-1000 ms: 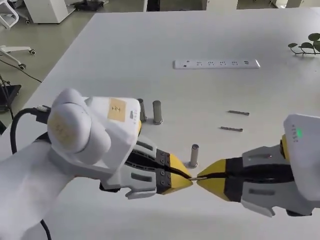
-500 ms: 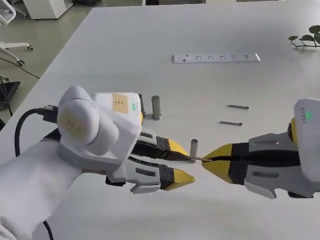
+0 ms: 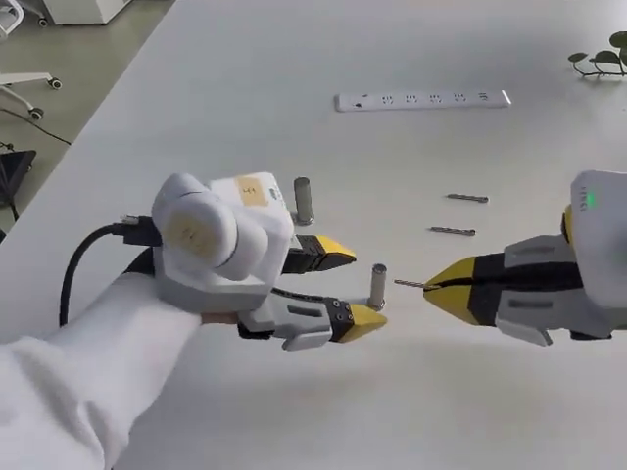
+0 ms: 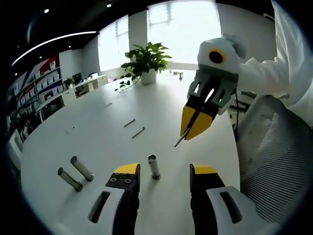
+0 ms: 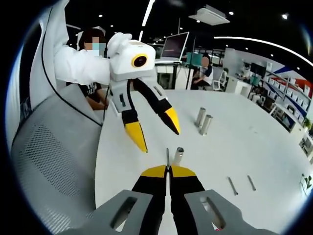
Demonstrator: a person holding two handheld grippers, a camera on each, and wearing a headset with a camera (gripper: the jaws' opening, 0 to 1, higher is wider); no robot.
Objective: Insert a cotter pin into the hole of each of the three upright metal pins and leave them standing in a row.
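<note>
**White shells, yellow tips, one black cable**

Here's the left gripper (image 3: 362, 287): a white plastic shell with a rounded dome at the back; a small yellow sticker (image 3: 247, 191) with a dark mark sits on top; its fingers (image 3: 361, 320) run grey, then black, then finish in yellow wedge tips; small screws (image 4: 122, 180) dot the black section in the left gripper view; a black cable (image 3: 73, 262) loops out of the rear. Over to the right gripper (image 3: 434, 291): same white, grey, black and yellow scheme; slotted grey side plates; a green light (image 3: 590, 202) glowing on the white casing. A white sleeve (image 3: 69, 392), loose and creased, covers the person's left arm.
</note>
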